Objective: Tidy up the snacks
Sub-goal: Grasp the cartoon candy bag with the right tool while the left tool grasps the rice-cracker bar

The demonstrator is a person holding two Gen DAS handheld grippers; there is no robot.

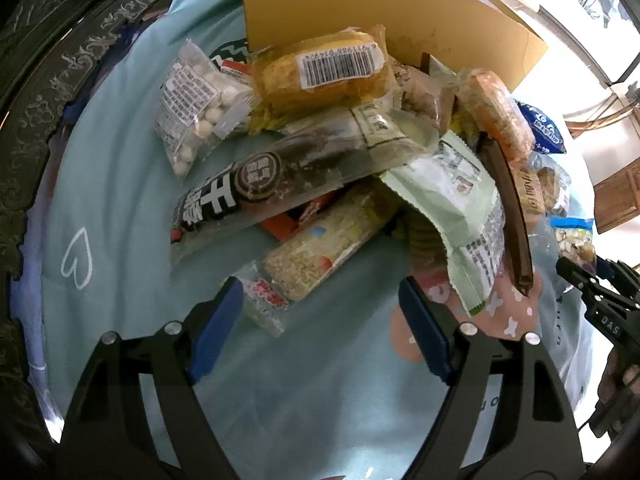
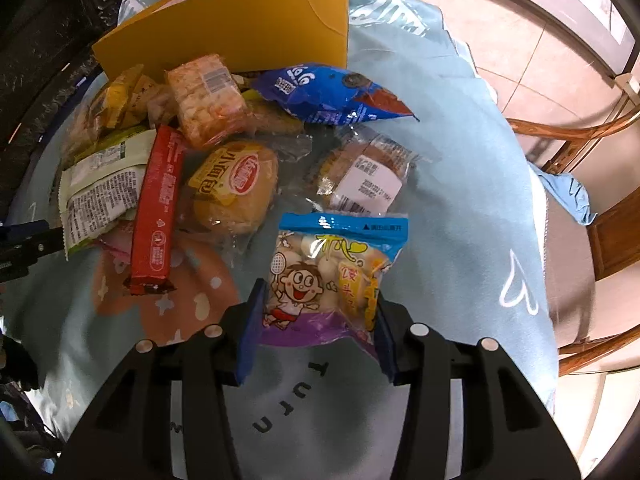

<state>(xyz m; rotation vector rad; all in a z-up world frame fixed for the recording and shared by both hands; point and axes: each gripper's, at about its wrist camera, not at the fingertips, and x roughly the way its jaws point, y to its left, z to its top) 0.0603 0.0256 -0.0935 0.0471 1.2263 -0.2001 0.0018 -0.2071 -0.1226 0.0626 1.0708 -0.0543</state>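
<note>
Below our left gripper [image 1: 320, 308], jaws apart and holding nothing, crinkly snack packets [image 1: 320, 152] heap on soft blue cloth [image 1: 120, 240] before a yellow cardboard box [image 1: 400, 12]. Rightward, our right gripper [image 2: 318, 312] pinches a glossy cartoon pouch [image 2: 332, 276], near the pile.

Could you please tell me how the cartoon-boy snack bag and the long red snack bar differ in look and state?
The cartoon-boy snack bag is squat and part clear, showing round white balls; the long red snack bar is slim and opaque. The bag sits between the right gripper pads, which press its sides; the bar lies untouched, leaning on the pile. Both are sealed and rest over the pale blue cloth.
</note>
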